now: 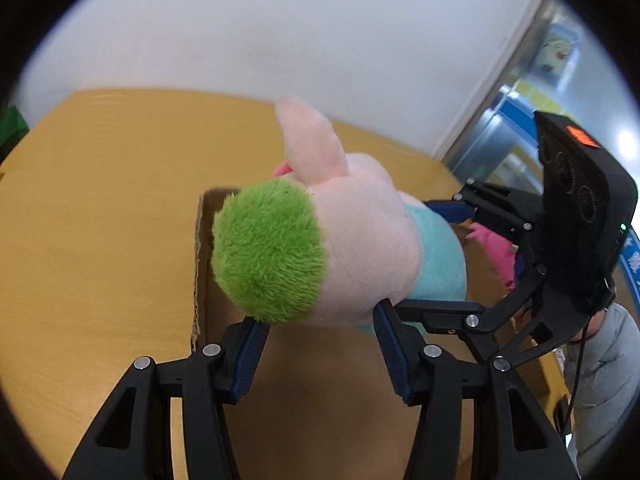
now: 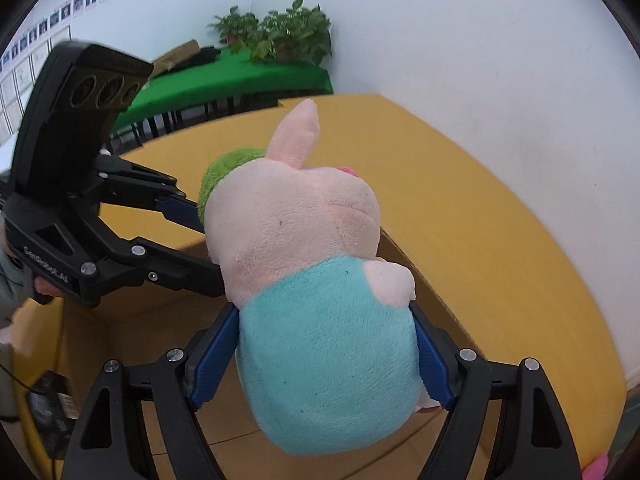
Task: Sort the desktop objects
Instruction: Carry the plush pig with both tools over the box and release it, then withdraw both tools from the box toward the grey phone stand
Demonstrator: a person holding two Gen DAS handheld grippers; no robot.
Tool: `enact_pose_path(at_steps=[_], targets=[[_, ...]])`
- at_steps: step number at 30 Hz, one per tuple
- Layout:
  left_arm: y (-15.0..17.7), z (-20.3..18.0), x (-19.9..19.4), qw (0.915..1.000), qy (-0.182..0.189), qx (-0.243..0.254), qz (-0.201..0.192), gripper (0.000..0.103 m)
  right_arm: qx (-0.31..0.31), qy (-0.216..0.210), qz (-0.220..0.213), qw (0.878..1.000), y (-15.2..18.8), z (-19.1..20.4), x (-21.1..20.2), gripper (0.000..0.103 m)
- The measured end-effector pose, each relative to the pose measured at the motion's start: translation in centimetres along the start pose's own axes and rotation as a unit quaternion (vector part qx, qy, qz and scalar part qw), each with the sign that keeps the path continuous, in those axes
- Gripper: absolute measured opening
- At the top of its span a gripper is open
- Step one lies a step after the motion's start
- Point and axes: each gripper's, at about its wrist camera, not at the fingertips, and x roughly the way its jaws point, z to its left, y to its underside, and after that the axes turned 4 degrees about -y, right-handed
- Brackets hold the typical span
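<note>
Left wrist view: the left tool [image 1: 320,322] clamps the green fuzzy end of a pink plush pig in a teal shirt [image 1: 352,240], held above an open brown cardboard box [image 1: 208,280] on the yellow wooden tabletop [image 1: 100,220].

Right wrist view: the right tool [image 2: 326,354] squeezes the pig's teal body, seemingly above the box.

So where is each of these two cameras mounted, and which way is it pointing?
Left wrist view: sits on the left gripper, looking along its fingers at the plush pig's green head end above a cardboard box; a grey sleeve shows.
Right wrist view: sits on the right gripper, looking along its fingers at the pig's blue body, with the yellow table beyond; a hand shows.
Shared: the pig, box and table; each view sees the other gripper.
</note>
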Motion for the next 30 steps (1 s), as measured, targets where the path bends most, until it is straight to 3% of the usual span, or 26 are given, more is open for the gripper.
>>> enact_pose_path(at_steps=[1, 3, 4, 7, 11, 15, 18, 23, 26, 29, 30], targets=[[0.0, 0.2, 1.0, 0.9998, 0.009, -0.007, 0.016, 0.043, -0.003, 0.008, 0.006, 1.0, 0.1, -0.5, 1.2, 0.079], [0.1, 0.0, 2.3, 0.999, 0.018, -0.013, 0.038, 0.042, -0.002, 0.024, 0.019, 1.0, 0.3, -1.7, 4.0, 0.079], [0.2, -0.2, 2.7, 0.9989, 0.005, -0.011, 0.045, 0.042, -0.005, 0.037, 0.024, 0.999, 0.5, -1.9, 5.1, 0.079], [0.5, -0.7, 2.3, 0.9991, -0.002, -0.004, 0.041, 0.042, -0.009, 0.065, 0.025, 0.998, 1.1, -1.9, 7.2, 0.084], [1.0, -1.0, 0.3, 0.9996, -0.012, -0.002, 0.025, 0.042, 0.008, 0.068, 0.005, 0.998, 1.2, -2.5, 6.5, 0.086], [2.0, -1.9, -2.9, 0.9996, -0.024, 0.016, 0.004, 0.044, 0.048, 0.07, -0.021, 0.996, 1.2, -1.8, 2.5, 0.097], [2.6, -2.0, -5.2, 0.9984, -0.035, 0.04, -0.021, 0.046, 0.077, 0.081, -0.039, 0.993, 1.6, -1.2, -1.2, 0.1], [3.8, -4.5, -10.1, 0.9916, -0.067, 0.078, -0.079, 0.074, 0.142, 0.098, -0.075, 0.982, 4.8, 0.4, -8.5, 0.103], [5.1, -6.8, -12.3, 0.9866, -0.078, 0.093, -0.109, 0.077, 0.175, 0.119, -0.088, 0.973, 7.8, 2.8, -12.4, 0.103], [6.7, -8.8, -14.2, 0.9823, -0.082, 0.104, -0.133, 0.077, 0.185, 0.129, -0.111, 0.968, 10.8, 6.3, -16.0, 0.093], [7.4, -9.5, -14.9, 0.9802, -0.086, 0.109, -0.141, 0.077, 0.185, 0.141, -0.114, 0.966, 11.6, 7.6, -16.8, 0.077]])
